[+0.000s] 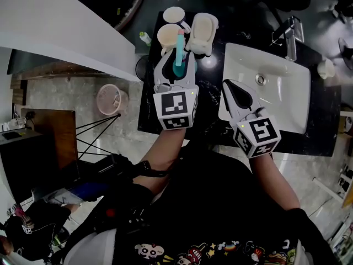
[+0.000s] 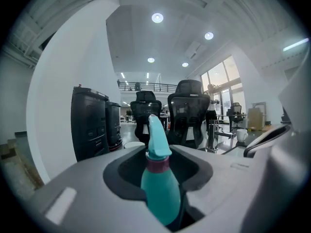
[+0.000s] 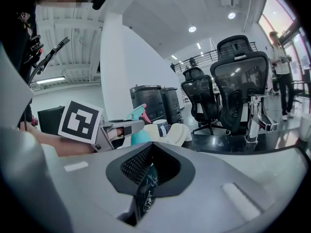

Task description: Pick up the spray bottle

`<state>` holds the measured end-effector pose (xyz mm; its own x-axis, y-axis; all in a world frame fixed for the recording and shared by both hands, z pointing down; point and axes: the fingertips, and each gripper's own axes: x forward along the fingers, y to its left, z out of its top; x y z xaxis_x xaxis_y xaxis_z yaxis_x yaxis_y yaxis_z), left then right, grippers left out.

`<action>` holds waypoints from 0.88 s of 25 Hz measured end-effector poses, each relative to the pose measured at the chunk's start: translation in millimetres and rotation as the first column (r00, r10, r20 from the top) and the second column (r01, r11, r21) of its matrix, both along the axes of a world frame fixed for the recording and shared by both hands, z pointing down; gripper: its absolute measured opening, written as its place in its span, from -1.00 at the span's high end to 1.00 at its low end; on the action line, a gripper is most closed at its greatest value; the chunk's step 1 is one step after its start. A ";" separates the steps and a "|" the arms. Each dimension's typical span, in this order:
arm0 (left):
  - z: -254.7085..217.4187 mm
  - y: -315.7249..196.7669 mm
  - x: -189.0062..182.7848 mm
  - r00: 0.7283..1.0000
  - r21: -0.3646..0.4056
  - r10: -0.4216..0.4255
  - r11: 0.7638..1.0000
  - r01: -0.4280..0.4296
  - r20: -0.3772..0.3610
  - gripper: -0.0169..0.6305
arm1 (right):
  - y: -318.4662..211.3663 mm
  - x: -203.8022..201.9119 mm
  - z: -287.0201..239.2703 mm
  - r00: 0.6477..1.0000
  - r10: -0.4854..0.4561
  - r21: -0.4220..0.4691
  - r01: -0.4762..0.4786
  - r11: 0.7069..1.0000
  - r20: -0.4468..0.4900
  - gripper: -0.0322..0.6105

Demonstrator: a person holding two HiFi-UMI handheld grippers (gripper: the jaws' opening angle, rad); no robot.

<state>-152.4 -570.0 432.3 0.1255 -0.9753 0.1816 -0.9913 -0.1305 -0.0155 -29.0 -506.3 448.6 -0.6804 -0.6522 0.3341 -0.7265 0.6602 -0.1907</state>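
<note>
Spray bottle [image 2: 159, 191], teal with a dark pink collar, stands upright between the jaws of the left gripper [image 1: 178, 61], at the back of the dark tabletop [image 1: 212, 95] just beside two cups [image 1: 169, 36] and a cream holder [image 1: 203, 31]; whether its base is off the tabletop I cannot tell.

The main risk, as I judge it, is a slip; the jaws bear on the rounded, tapering body, so a loose squeeze or a tilt on the way up could let it slide down or twist; a sideways swing could also knock a cup over, since they stand so close; a straight rise looks safest.

The left gripper is closed on the bottle's body, the jaws parted only by the bottle's width; the right gripper [image 1: 232, 88] hangs over the tabletop by the edge of the white sink [image 1: 289, 112], jaws together with nothing between them, touching nothing.
</note>
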 end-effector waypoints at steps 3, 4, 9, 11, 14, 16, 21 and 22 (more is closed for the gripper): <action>-0.9 0.4 0.6 1.000 0.000 0.003 1.000 -0.003 0.014 0.49 | 2.6 1.5 0.1 1.000 0.003 -0.006 -0.003 1.000 0.004 0.81; -1.1 1.2 0.7 1.000 -0.001 0.003 1.000 -0.003 0.015 0.49 | 3.8 2.1 0.8 1.000 0.002 -0.012 -0.002 1.000 0.002 0.82; -7.2 6.2 1.0 1.000 0.008 0.006 1.000 -0.006 0.019 0.49 | 2.0 7.2 -3.0 1.000 0.012 0.011 -0.012 1.000 0.008 0.82; -13.4 10.1 3.3 1.000 0.020 0.014 1.000 -0.015 0.022 0.49 | 2.0 9.5 -6.9 1.000 0.015 0.024 -0.016 1.000 0.015 0.82; -25.0 20.2 11.8 0.999 0.039 0.037 0.999 -0.038 0.020 0.49 | 4.2 13.1 -14.0 0.999 0.021 0.042 -0.022 0.999 0.027 0.82; -35.5 29.8 23.4 0.998 0.051 0.060 0.997 -0.059 -0.009 0.49 | 7.3 16.2 -18.0 0.999 0.021 0.052 -0.023 0.998 0.034 0.82; -53.3 59.9 57.4 0.990 0.069 0.138 0.988 -0.137 -0.014 0.49 | 19.7 28.2 -28.0 0.998 0.033 0.086 -0.038 0.996 0.050 0.82; -56.1 66.2 63.2 0.989 0.078 0.149 0.986 -0.148 -0.005 0.49 | 22.9 31.4 -30.0 0.998 0.039 0.094 -0.044 0.995 0.052 0.82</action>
